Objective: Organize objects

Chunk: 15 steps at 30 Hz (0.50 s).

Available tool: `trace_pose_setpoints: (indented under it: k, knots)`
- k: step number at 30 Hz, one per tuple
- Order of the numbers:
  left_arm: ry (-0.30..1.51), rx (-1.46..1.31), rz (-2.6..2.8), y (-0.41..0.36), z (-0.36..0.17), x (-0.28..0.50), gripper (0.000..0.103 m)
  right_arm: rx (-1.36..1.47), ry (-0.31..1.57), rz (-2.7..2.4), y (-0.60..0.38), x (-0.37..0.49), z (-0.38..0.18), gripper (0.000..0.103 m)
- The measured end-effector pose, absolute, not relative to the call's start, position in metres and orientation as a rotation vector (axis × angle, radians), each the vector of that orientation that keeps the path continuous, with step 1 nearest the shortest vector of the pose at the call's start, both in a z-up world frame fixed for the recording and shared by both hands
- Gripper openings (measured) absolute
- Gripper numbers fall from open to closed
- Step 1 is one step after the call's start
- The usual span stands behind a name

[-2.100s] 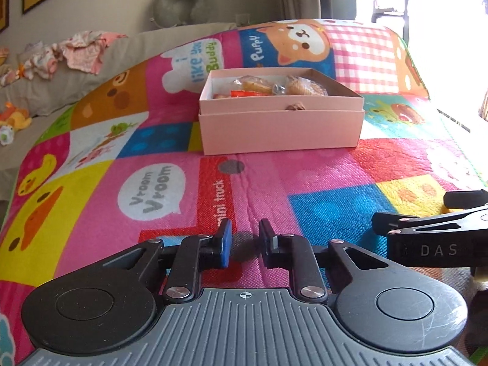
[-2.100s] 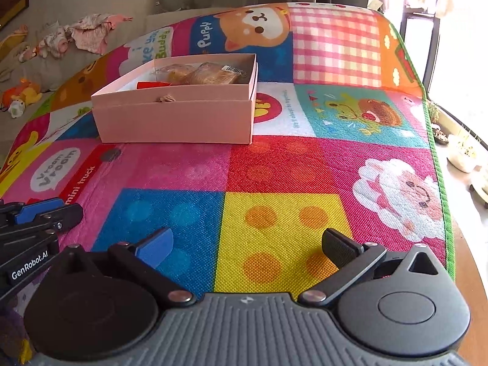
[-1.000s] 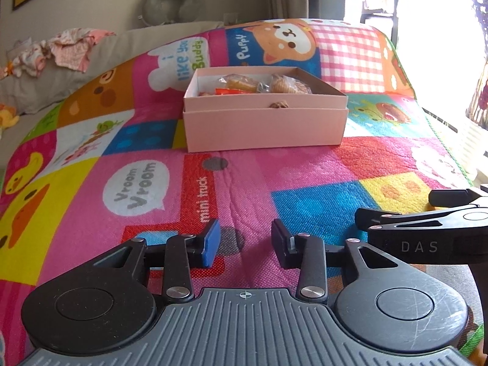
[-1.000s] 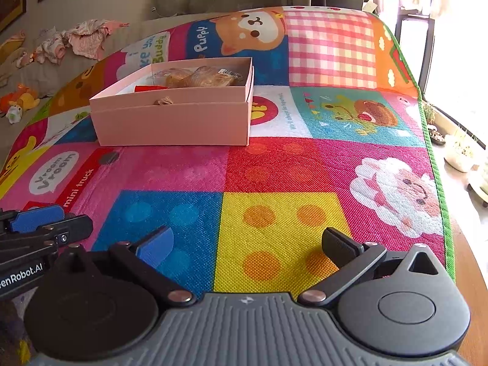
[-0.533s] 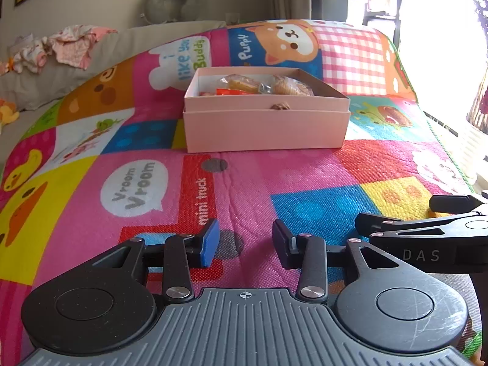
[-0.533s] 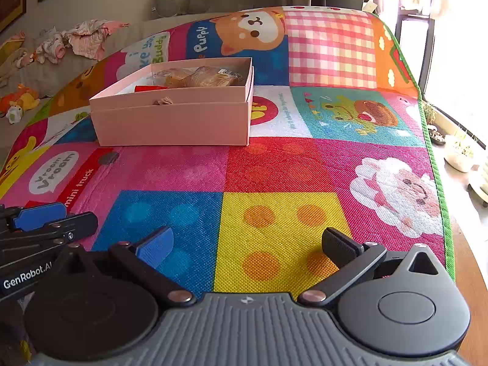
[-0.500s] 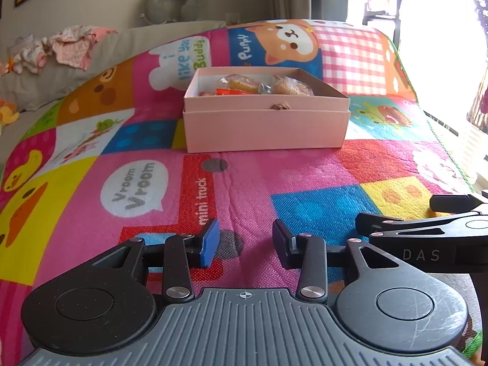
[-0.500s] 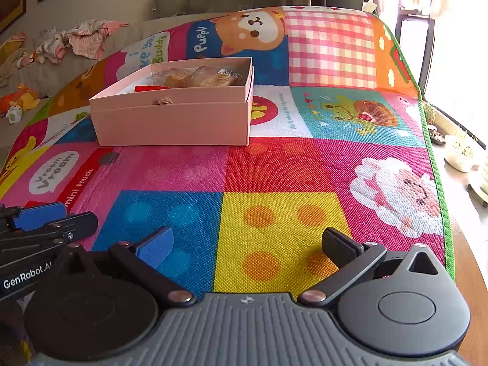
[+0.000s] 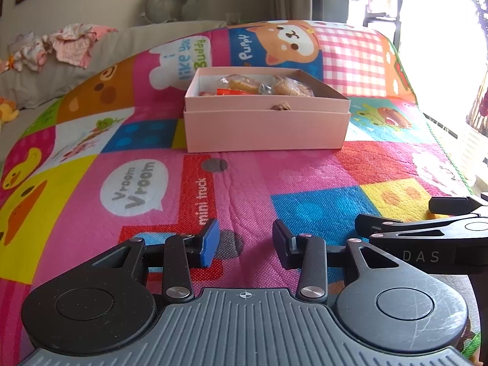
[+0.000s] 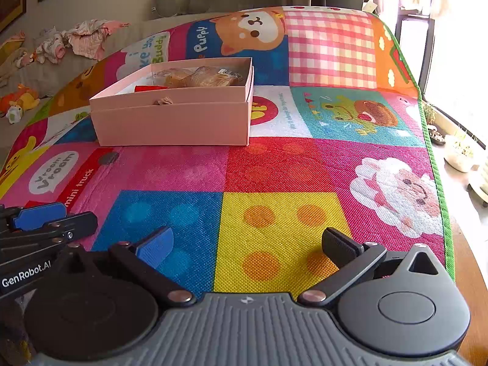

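An open pink box [image 9: 265, 122] stands on the colourful play mat [image 9: 274, 180], far ahead of both grippers. It holds wrapped pastries [image 9: 274, 87] and a red packet [image 9: 228, 92]. In the right wrist view the box [image 10: 174, 119] is at upper left, with the pastries [image 10: 201, 77] inside. My left gripper [image 9: 244, 244] is open and empty, low over the mat. My right gripper [image 10: 247, 244] is wide open and empty over the yellow square. Each gripper shows at the edge of the other's view.
A grey sofa [image 9: 100, 48] with crumpled clothes [image 9: 73, 45] and a neck pillow [image 9: 170, 0] lies behind the mat. Soft toys [image 10: 18, 100] sit at far left. The mat's green edge [image 10: 439, 183] runs along the right, with plant pots [image 10: 457, 149] beyond.
My left gripper has opened from nearly shut to a moderate gap. Both views have shifted slightly; the box and its contents have not moved.
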<state>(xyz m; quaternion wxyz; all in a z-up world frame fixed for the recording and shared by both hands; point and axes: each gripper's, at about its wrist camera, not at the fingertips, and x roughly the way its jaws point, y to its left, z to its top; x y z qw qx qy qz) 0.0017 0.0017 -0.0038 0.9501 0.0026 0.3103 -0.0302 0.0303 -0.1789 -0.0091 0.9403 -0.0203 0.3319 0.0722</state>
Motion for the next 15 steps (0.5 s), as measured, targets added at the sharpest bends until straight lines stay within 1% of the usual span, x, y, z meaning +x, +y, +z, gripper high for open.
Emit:
trace_pose_setpoints:
  k: [15]
  knots:
    - [0.631,0.019,-0.056,0.0009,-0.0042,0.0017,0.043,-0.042,0.678,0.147,-0.1788,0.0303,-0.0091,0.103]
